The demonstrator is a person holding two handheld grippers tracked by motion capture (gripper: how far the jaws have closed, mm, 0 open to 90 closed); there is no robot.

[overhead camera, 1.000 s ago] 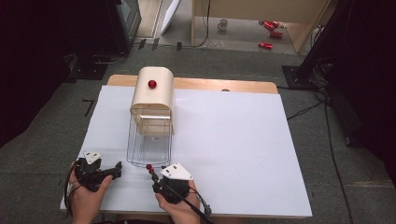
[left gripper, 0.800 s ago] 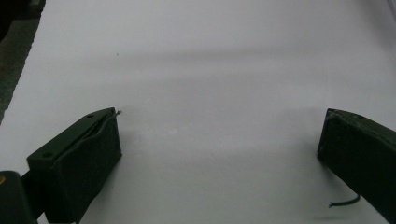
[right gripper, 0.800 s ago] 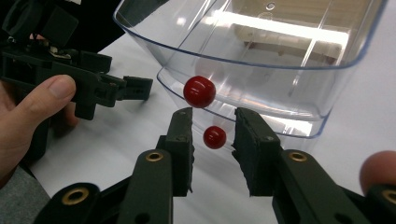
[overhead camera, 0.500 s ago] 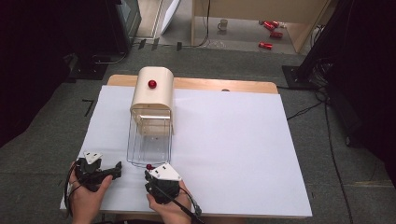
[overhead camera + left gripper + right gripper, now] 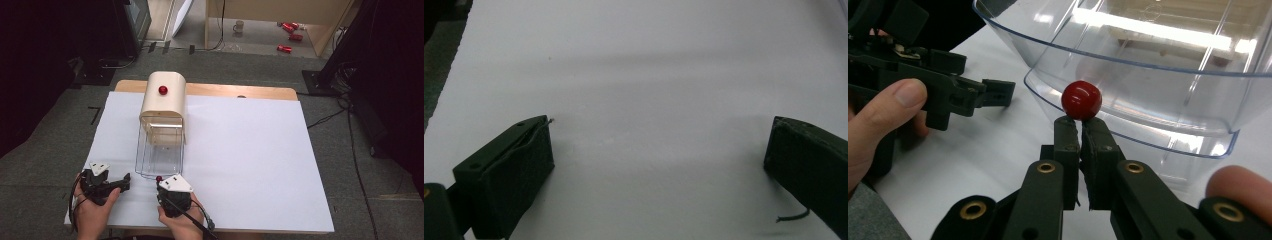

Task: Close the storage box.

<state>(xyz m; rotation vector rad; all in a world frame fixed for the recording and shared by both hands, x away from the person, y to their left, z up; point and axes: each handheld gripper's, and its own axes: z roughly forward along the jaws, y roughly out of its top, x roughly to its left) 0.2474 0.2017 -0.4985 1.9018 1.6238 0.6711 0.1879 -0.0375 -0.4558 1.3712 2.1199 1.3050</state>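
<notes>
Clear plastic forms the drawer [image 5: 161, 155] that projects toward the near edge from the cream-coloured housing [image 5: 163, 100] at the left-centre of the table [image 5: 260, 150]. The housing carries a red knob [image 5: 163, 90] on its top face. A second red knob [image 5: 1081, 100] is fitted at the near lip of the drawer.

Right gripper [image 5: 1079, 125]: jaws together, with almost no gap between them. The tips sit directly under the red ball of the drawer knob, and appear to be clamped on its stem; the stem itself is hidden behind the tips. In the high view this gripper [image 5: 161, 181] sits at the near end of the drawer.

Left gripper [image 5: 659, 145]: jaws wide apart, nothing between them, white table surface beneath. In the high view it [image 5: 122, 182] rests at the near left, just beside the drawer's near corner but apart from it.

Status, as judged: the drawer stands well extended from the housing and looks empty. The grasp on the drawer knob is established. Whether the remaining travel is a further pull or a push back into the housing cannot be determined. The left gripper has no contact with the housing, so bracing it remains undone.
</notes>
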